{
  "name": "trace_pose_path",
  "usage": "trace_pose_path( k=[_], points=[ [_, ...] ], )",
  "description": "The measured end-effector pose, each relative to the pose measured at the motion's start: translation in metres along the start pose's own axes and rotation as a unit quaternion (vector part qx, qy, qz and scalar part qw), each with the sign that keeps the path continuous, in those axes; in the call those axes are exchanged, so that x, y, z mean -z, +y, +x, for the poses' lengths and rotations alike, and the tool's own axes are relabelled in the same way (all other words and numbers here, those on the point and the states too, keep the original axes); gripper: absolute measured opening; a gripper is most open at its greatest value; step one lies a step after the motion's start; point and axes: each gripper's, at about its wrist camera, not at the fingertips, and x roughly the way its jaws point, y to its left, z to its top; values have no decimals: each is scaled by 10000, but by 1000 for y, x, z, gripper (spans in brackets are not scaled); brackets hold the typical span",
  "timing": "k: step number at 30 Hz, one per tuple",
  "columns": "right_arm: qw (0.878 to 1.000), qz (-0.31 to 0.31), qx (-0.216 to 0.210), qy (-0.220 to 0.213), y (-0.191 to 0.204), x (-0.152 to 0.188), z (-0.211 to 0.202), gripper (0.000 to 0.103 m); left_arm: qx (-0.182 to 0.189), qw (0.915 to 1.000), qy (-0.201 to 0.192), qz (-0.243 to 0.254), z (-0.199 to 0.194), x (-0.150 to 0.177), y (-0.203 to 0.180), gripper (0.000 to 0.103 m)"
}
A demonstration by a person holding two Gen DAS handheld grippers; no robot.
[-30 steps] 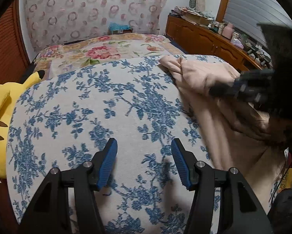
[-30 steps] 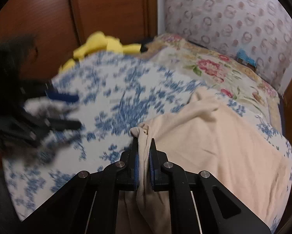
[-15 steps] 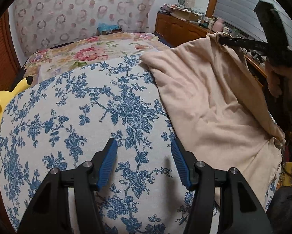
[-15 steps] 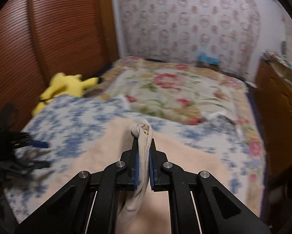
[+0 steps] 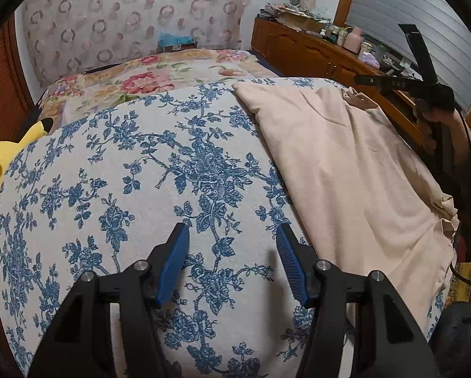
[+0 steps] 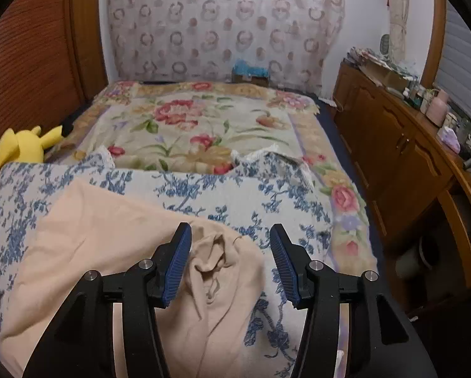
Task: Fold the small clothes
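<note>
Right tongs (image 6: 229, 264) released beige garment (image 6: 109, 245), now spread below, left tongs (image 5: 232, 264) open, empty

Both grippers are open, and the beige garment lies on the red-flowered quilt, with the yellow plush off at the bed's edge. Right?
Not quite. The beige garment lies on the blue-flowered cover, as the right wrist view shows; the red-flowered quilt is farther back. Left gripper and right gripper are open, and the yellow plush sits at the edge.

Peach/beige garment (image 5: 348, 170) spread mostly flat on the blue-floral cover, w/ one corner bunched up & wrinkly, edge hanging off the bed.
</note>
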Motion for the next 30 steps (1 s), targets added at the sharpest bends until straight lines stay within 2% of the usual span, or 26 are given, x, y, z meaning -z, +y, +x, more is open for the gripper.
trace_pose_path(
  k=[4, 5, 7, 8, 9, 12, 14, 17, 20, 24, 25, 27, 30],
  points=[
    [9987, -172, -403, 278, 7, 2, 14, 52, 9, 10000, 25, -5, 2, 0, -3, 57],
    [9977, -259, -486, 402, 11, 4, 20, 48, 10, 10000, 25, -3, 2, 0, -4, 56],
    [9965, -424, -467, 540, 16, 7, 28, 32, 6, 10000, 22, 0, 2, 0, -4, 57],
    [9960, -523, -444, 579, 18, 9, 31, 12, 5, 10000, 21, -5, 2, 1, -4, 56],
    [9957, -559, -468, 579, 18, 9, 32, 4, 4, 10000, 26, -11, 2, 1, -5, 56],
    [9985, -355, -175, 387, 4, 6, 24, 2, -3, 10000, 5, 1, 0, 2, -8, 57],
    [9989, -128, 366, 251, -10, 4, 18, 2, 2, 10000, -13, 8, -2, 2, -10, 57],
    [9980, 97, 607, 117, -24, 3, 6, 2, -5, 10000, -42, 36, -6, 3, -13, 57],
    [9985, 139, 522, 46, -29, 4, -9, 25, 6, 9999, -98, 77, -11, 5, -19, 57],
    [9995, 63, 299, -91, -24, 17, -40, 27, 31, 9995, -266, 177, -23, 9, -33, 57],
    [9996, 43, 244, -125, -22, 21, -48, 29, 47, 9993, -302, 194, -26, 10, -38, 56],
    [9997, 11, 93, -205, -16, 35, -67, 40, 66, 9990, -372, 252, -30, 15, -44, 57],
    [9995, -94, -67, -288, -4, 57, -90, 42, 47, 9983, -459, 369, -34, 23, -57, 57]
  ],
)
